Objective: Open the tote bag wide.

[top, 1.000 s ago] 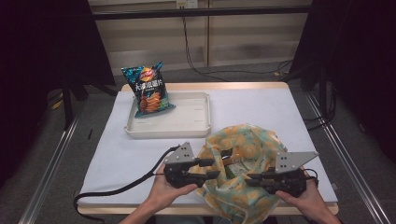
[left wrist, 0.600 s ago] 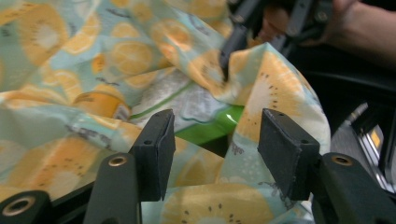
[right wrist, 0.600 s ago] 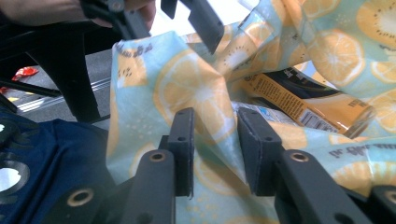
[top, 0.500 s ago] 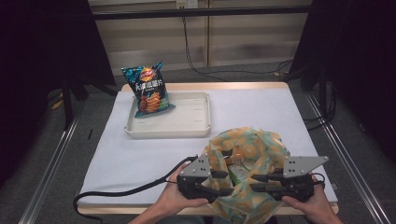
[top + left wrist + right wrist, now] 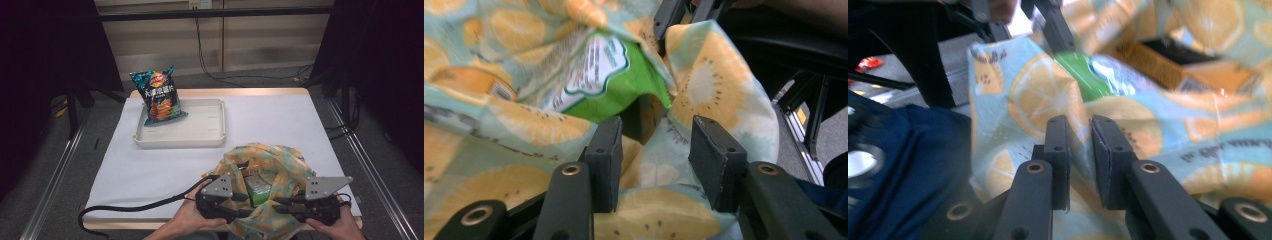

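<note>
The bag [image 5: 267, 172] at the near edge of the table [image 5: 280, 115] is pale blue-green with orange and yellow citrus slices printed on it. Inside it shows a green packet [image 5: 258, 189]. The table cover is white, the tray [image 5: 200, 135] is cream, and the chip bag [image 5: 158, 95] is dark blue with orange.

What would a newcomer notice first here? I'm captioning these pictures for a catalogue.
The orange-slice print bag at the table's near edge, gaping over a green packet, with the left gripper and right gripper at its rim. Farther back, a chip bag leans at the left end of a white tray.
</note>
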